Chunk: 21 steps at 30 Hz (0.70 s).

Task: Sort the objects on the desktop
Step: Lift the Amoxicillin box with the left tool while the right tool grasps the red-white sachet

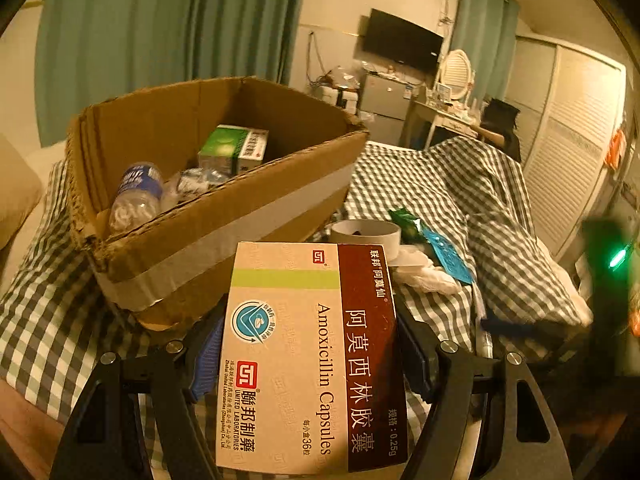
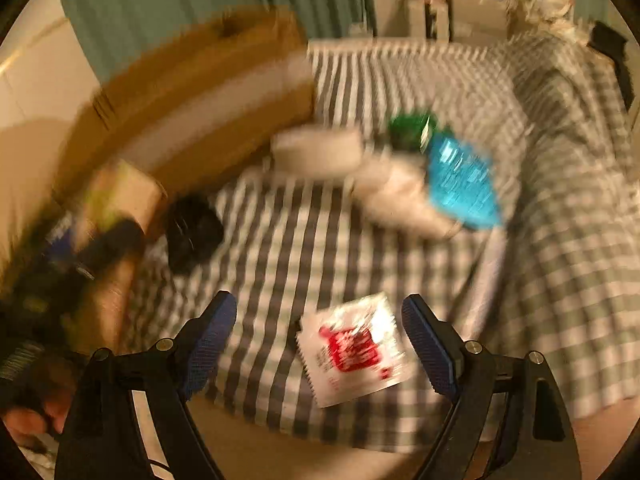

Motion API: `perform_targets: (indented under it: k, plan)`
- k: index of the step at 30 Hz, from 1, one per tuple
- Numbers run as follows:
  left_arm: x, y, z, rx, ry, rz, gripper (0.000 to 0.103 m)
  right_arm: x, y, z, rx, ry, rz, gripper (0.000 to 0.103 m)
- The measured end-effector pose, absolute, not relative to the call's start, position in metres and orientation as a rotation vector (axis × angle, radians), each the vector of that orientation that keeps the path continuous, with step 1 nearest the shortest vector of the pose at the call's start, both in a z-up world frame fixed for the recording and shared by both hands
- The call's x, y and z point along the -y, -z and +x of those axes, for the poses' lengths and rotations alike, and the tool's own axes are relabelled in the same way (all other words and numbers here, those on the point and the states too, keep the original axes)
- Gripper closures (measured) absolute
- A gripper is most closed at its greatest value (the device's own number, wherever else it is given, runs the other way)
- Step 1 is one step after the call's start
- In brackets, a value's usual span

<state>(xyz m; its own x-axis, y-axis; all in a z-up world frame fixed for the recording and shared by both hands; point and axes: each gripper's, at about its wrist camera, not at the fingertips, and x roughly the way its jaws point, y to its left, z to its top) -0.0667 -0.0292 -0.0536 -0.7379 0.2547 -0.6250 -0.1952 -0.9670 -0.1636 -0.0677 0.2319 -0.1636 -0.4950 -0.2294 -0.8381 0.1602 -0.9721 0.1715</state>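
amoxicillin box (image 1: pixel 308 356) clamped in left hand-held gripper (image 1: pixel 308 360), cardboard box (image 1: pixel 224 216) behind

A home bedroom: a bed (image 1: pixel 460 184) under checked bedding fills the middle, teal curtains (image 1: pixel 168 28) hang at upper left, a wall TV (image 1: pixel 402 44) and dressing table with mirror (image 1: pixel 456 70) stand upper right, a louvred wardrobe (image 1: pixel 568 152) at far right.

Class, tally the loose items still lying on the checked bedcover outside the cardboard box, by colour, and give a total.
White roll of tape: 1
Green foil packet: 1
Blue flat packet: 1
White crumpled bag: 1
Red-and-white sachet: 1
Black round object: 1
Total: 6
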Motion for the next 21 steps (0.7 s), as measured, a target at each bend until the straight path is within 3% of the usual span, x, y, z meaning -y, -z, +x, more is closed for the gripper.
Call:
perform_targets:
  k: [5,6,7,11,15,21]
  plan:
    - [0.037,0.055,-0.065,0.156,-2.718,-0.998,0.028,-0.229,0.204,-0.084,0.025,2.512,1.701,0.018]
    - [0.038,0.056,-0.065,0.16,-2.716,-0.997,0.028,-0.229,0.205,-0.084,0.018,2.516,1.707,0.024]
    - [0.036,0.057,-0.067,0.163,-2.712,-0.998,0.028,-0.229,0.205,-0.083,-0.013,2.534,1.71,0.04]
    - [0.038,0.058,-0.067,0.179,-2.707,-1.007,0.028,-0.228,0.203,-0.077,-0.035,2.528,1.685,0.064]
    - [0.04,0.059,-0.068,0.193,-2.712,-1.005,0.028,-0.229,0.195,-0.071,-0.008,2.523,1.634,0.1]
    - [0.037,0.055,-0.066,0.184,-2.719,-0.976,0.028,-0.219,0.169,-0.055,0.018,2.532,1.465,0.1]
